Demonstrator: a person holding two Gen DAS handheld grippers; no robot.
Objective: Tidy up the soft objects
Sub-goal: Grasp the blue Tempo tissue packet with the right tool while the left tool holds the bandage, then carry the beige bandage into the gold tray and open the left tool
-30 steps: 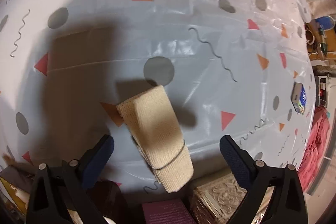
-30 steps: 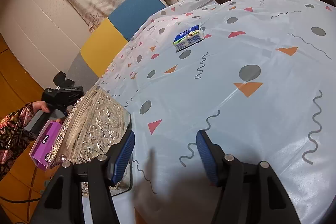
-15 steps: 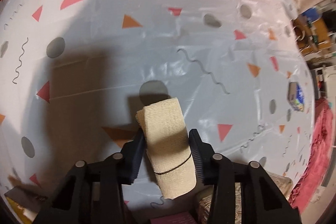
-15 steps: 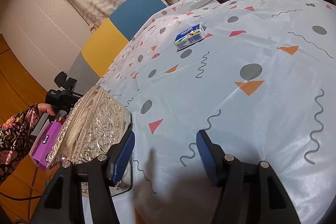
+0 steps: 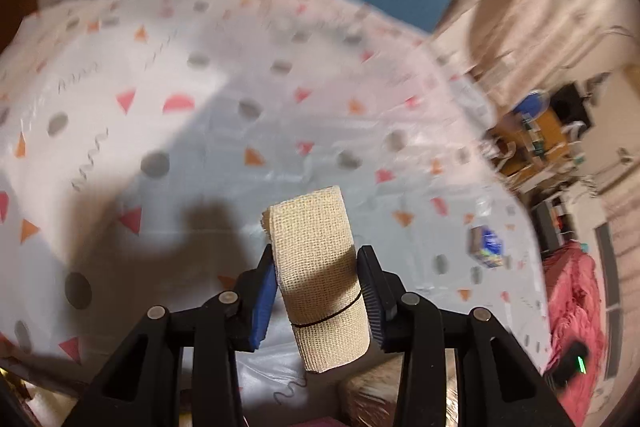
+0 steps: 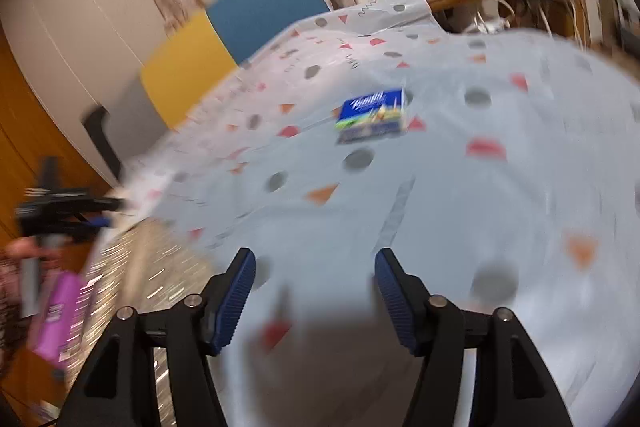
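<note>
Now that my left gripper (image 5: 318,297) has clamped the beige bandage roll (image 5: 320,279), which lay loose on the cloth between wide-open jaws a second ago, the roll is off the patterned tablecloth (image 5: 224,131) and riding lower centre of the left wrist view. Both blue pads press its sides; a thin black band rings its lower part. Roll's shadow sits left of it on the cloth, so I read it as airborne. Pick step done; next call is where to drop it, likely the embossed silver box (image 6: 160,267) at lower left of the right wrist view, though that view is smeared and I can't confirm what it is.

My right gripper (image 6: 316,291) is spread with nothing between the pads, and it has swung toward the blue tissue pack (image 6: 374,115), now upper centre of its view versus farther off before. Probably my next soft item.

Writing: white script on the pack's blue face, too blurred to read. Purple box (image 6: 60,311) at far left has a label, also unreadable. Bandage carries no print.
</note>
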